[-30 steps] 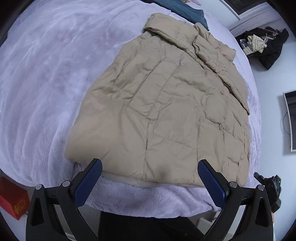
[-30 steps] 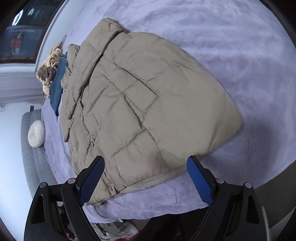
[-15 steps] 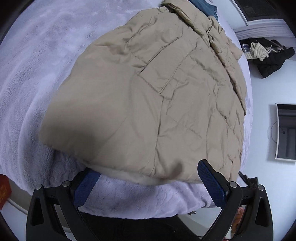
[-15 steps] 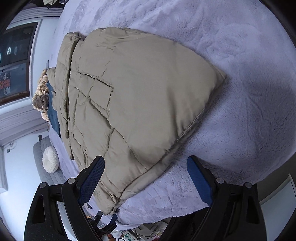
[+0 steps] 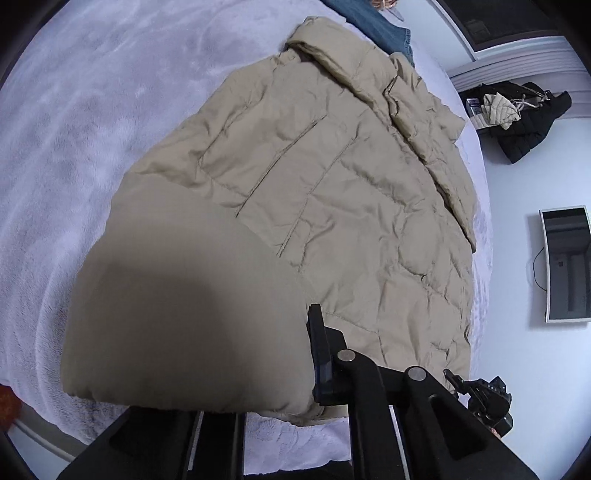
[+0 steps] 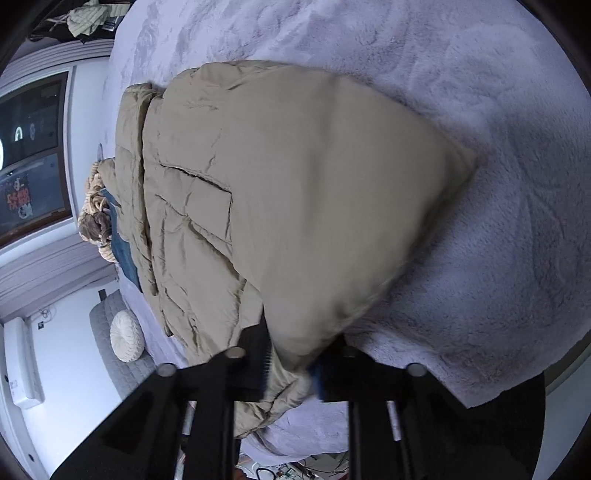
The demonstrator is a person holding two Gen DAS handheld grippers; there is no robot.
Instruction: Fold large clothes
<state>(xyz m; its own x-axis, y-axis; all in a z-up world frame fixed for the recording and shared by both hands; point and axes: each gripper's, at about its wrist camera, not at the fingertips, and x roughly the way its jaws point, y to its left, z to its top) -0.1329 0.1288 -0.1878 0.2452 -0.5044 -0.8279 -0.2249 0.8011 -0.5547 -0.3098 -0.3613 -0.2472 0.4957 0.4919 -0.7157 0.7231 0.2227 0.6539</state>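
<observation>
A beige quilted puffer jacket [image 5: 325, 192] lies spread on a lavender fleece bed cover [image 5: 74, 110], collar toward the far end. My left gripper [image 5: 273, 369] is shut on the jacket's near hem; the fabric bulges up over it and hides the left finger, while the right finger [image 5: 319, 354] shows. In the right wrist view the jacket [image 6: 277, 184] fills the middle. My right gripper [image 6: 291, 373] is shut on the hem corner, which is bunched between the blue pads.
Blue jeans [image 5: 376, 22] lie beyond the collar. A dark coat pile [image 5: 524, 118] and a wall screen [image 5: 565, 266] are off the bed to the right. In the right wrist view a round white cushion [image 6: 127, 339] sits on a grey seat beside the bed cover [image 6: 517, 221].
Both grippers moved in to the near hem and went from wide open to shut on it. The hem has lifted and bulges toward the cameras.
</observation>
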